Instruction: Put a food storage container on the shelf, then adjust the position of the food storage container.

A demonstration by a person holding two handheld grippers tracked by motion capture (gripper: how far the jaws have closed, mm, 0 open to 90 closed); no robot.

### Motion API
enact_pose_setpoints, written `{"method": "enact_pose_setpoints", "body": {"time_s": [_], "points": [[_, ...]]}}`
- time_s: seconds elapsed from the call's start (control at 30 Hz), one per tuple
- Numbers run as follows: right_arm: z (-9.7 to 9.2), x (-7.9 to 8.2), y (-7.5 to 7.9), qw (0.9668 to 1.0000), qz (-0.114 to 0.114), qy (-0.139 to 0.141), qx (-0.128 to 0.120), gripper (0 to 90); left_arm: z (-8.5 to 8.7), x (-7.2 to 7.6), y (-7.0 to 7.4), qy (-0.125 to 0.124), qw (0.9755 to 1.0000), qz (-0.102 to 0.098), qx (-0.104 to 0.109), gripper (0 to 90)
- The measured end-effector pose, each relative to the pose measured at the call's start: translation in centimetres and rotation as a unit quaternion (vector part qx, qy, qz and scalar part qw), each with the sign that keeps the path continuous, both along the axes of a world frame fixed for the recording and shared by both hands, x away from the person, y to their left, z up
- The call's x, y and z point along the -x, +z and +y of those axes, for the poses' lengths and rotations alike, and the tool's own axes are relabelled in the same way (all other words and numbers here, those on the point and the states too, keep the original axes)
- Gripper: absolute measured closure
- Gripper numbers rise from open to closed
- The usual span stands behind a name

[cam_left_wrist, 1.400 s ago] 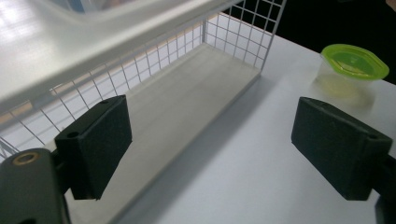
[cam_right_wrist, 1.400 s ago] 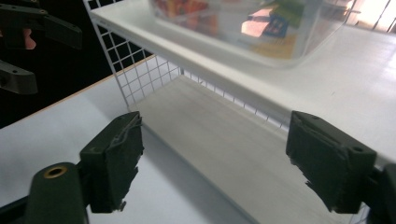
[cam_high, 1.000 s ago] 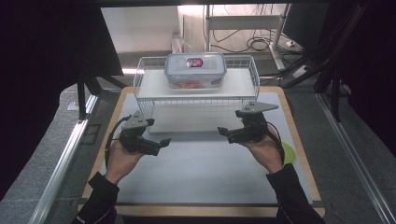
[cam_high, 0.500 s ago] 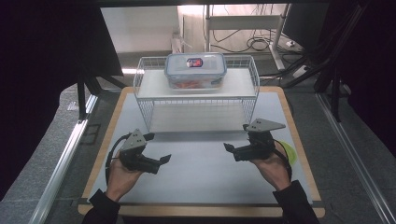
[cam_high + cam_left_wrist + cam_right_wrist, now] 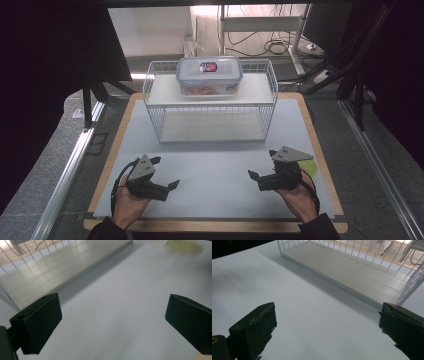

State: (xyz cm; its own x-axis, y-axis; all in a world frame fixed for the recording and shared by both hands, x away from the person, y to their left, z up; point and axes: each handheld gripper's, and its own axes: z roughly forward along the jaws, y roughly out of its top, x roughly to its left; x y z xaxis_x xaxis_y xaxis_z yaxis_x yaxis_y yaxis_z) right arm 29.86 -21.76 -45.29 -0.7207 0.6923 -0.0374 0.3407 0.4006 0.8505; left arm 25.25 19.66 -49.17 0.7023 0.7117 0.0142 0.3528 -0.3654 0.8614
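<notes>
High view showed the lidded container (image 5: 209, 75) resting on top of the wire rack (image 5: 210, 100), well apart from the left gripper (image 5: 167, 175) and right gripper (image 5: 260, 172), both wide, empty and low over the mat (image 5: 210, 170), probably parked clear.

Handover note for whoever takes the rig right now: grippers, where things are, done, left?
Left gripper: open, empty, low over the white mat.
Right gripper: open, empty, low over the mat.
Lidded container: on the top shelf of the wire rack, untouched.
Done: nothing judging by the layout.
Left: probably reach for the container; both grippers sit well short of the rack.
</notes>
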Motion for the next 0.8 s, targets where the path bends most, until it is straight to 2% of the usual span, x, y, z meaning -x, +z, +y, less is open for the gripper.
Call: {"method": "enact_pose_setpoints", "body": {"time_s": [0.1,0.27,0.37,0.6,0.7,0.8], "points": [[-0.1,0.5,-0.5,1.0,0.0,0.004,0.0,1.7,0.2,0.7,-0.7,0.0,1.0,0.008,-0.001,0.8],[0.0,1.2,-1.4,0.9999,0.0,0.006,0.013,1.9,0.4,1.3,-1.6,0.005,1.0,0.007,-0.004,0.7],[0.0,1.4,-2.0,0.9998,0.003,0.007,0.02,1.9,0.3,1.5,-2.0,0.009,0.9997,0.001,-0.021,0.7],[0.0,1.4,-3.5,0.9985,0.028,0.002,0.048,3.7,0.5,1.4,-2.3,0.014,0.9996,0.0,-0.023,0.8],[0.1,1.3,-3.5,0.9986,0.029,-0.007,0.043,3.8,0.5,1.3,-2.4,0.011,0.9997,0.002,-0.02,0.8],[0.0,1.3,-3.3,0.9981,0.043,-0.017,0.04,3.4,0.5,1.3,-2.4,0.009,0.9998,0.002,-0.016,0.8]]}}
